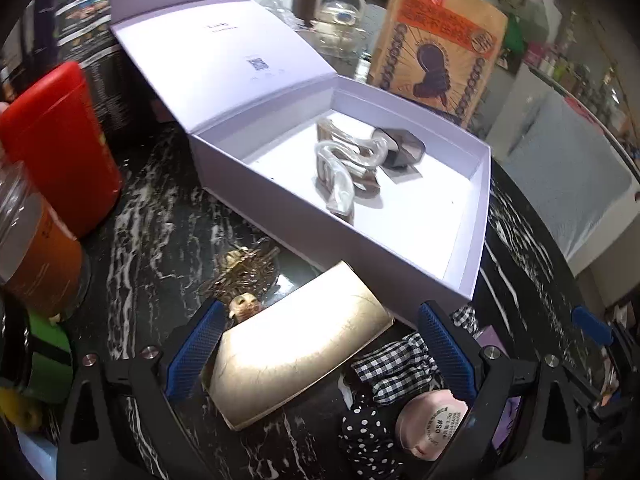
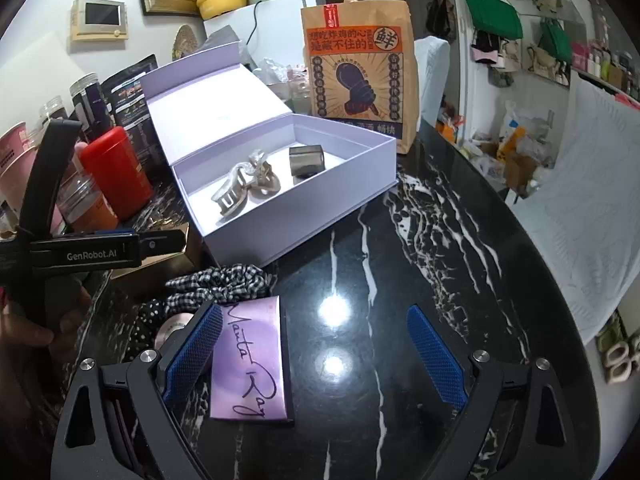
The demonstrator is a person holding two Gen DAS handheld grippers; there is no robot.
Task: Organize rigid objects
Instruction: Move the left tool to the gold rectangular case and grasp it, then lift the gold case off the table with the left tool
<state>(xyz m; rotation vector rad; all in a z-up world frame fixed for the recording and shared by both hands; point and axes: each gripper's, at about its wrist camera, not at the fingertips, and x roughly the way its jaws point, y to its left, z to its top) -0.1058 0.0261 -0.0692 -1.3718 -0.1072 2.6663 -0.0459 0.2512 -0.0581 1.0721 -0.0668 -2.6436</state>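
Box: the open pale purple cardboard box [image 1: 472,216] is sitting on the black marble table [image 2: 460,248], and its lid is standing open at the back.
Inside the box: a clear plastic hair claw [image 1: 340,168] is lying in the middle, and a small smoky grey hair clip [image 1: 400,148] is lying just behind it.
Gold thing: the shiny gold curved plate [image 1: 296,348] is lying in front of the box, and its long side is running from near-left up to far-right, toward the box.
Left gripper [image 1: 320,348]: its jaws are standing wide open with the gold plate between them; I cannot tell if the blue pads are touching it.
Right gripper [image 2: 316,356]: its jaws are standing wide open and holding nothing.
Only the right view: a purple card with black writing [image 2: 250,364] is lying in front of the box, right by the left pad.
Only the left view: a round pink compact [image 1: 430,426] is lying beside the checked scrunchie [image 1: 396,364].
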